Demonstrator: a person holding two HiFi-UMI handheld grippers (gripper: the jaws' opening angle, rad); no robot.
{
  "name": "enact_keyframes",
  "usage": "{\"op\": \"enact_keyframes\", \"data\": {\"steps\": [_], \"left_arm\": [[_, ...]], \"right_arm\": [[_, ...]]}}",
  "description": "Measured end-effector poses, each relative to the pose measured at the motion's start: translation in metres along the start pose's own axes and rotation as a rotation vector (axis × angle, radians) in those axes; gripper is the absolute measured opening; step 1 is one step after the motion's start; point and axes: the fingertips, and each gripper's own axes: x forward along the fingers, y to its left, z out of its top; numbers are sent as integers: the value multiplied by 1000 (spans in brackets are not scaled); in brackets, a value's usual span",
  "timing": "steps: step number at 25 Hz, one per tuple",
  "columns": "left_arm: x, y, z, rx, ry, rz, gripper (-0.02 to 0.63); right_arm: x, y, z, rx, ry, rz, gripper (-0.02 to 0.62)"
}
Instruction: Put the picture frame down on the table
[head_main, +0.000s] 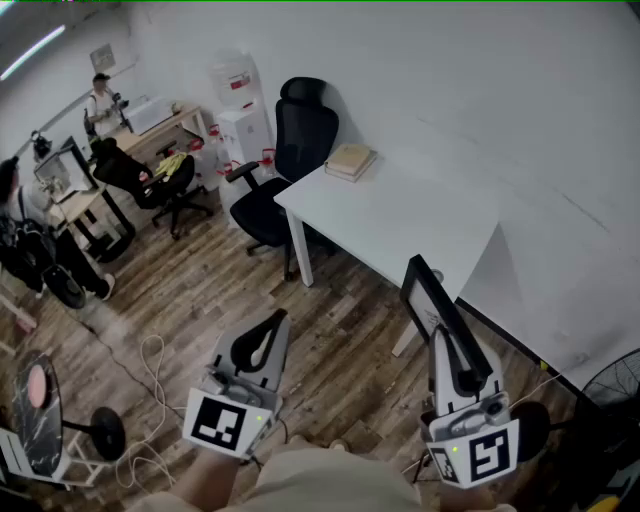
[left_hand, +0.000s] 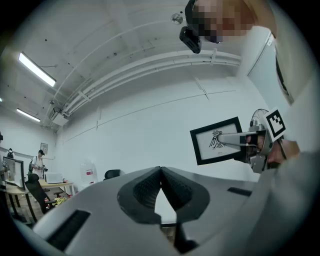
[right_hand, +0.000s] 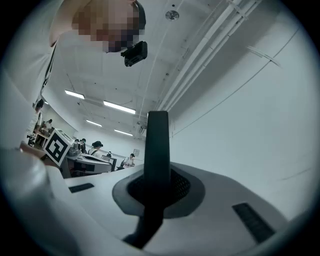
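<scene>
The picture frame (head_main: 425, 290) is black, with a white print of a bird. It hangs edge-on in the air over the wooden floor, just before the near corner of the white table (head_main: 400, 215). My right gripper (head_main: 447, 340) is shut on its lower part. In the right gripper view the frame (right_hand: 158, 145) rises as a dark bar from between the jaws. The left gripper view shows the frame's face (left_hand: 205, 142) with the right gripper (left_hand: 225, 141) clamped on its edge. My left gripper (head_main: 275, 322) is shut and holds nothing, lower left of the table; its pads (left_hand: 150, 187) meet at the tip.
A stack of books (head_main: 350, 160) lies on the table's far corner. A black office chair (head_main: 300, 140) stands behind the table, and a water dispenser (head_main: 240, 105) beside it. A white cable (head_main: 150, 365) lies on the floor. People work at desks (head_main: 150, 125) far left. A fan (head_main: 612, 385) stands at right.
</scene>
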Motion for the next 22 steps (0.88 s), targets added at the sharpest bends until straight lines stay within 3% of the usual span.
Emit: {"op": "enact_keyframes", "data": {"steps": [5, 18, 22], "left_arm": [[1, -2, 5, -2, -6, 3, 21], [-20, -4, -5, -15, 28, 31, 21], [-23, -4, -2, -22, 4, 29, 21]], "right_arm": [[-2, -7, 1, 69, -30, -9, 32], [-5, 2, -17, 121, 21, 22, 31], [-6, 6, -17, 114, 33, 35, 31]]}}
